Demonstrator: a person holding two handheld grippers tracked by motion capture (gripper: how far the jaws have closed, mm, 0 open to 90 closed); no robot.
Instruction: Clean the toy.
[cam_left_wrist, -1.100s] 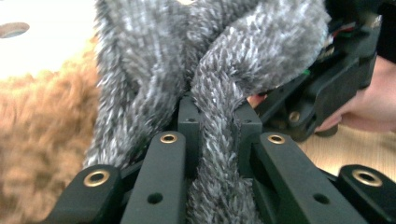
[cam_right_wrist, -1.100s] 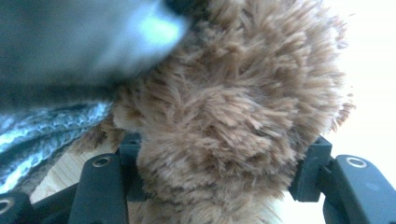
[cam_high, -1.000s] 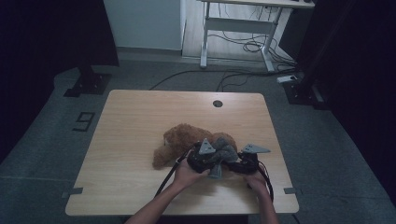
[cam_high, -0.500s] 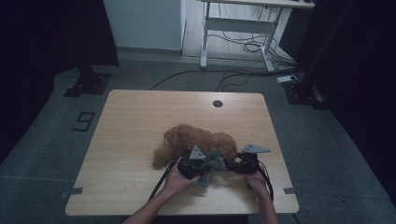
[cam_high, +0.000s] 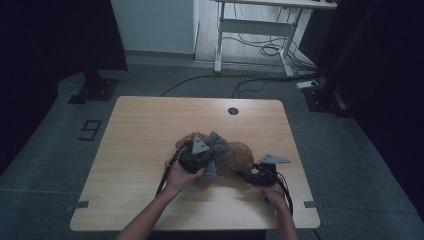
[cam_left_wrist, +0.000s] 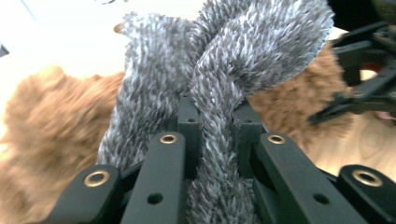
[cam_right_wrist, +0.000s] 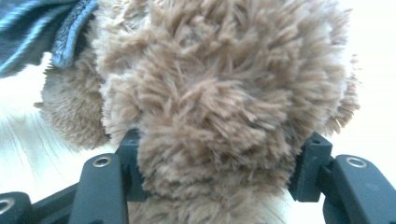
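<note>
The pale wooden surface (cam_high: 140, 150) carries my brown shaggy plush toy (cam_high: 239, 155), lying near its middle toward the near right. My right hand-held gripper (cam_right_wrist: 219, 172) clamps a furry lump of that toy between its jaws. My left hand-held gripper (cam_left_wrist: 215, 140), pressed tight, pinches a fluffy grey cloth (cam_left_wrist: 224, 70) held just above the toy's left part.

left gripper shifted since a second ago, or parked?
Yes. In the high view the left gripper, shut on the grey cloth, has moved left, away from the right gripper and toward the table's left side.
</note>
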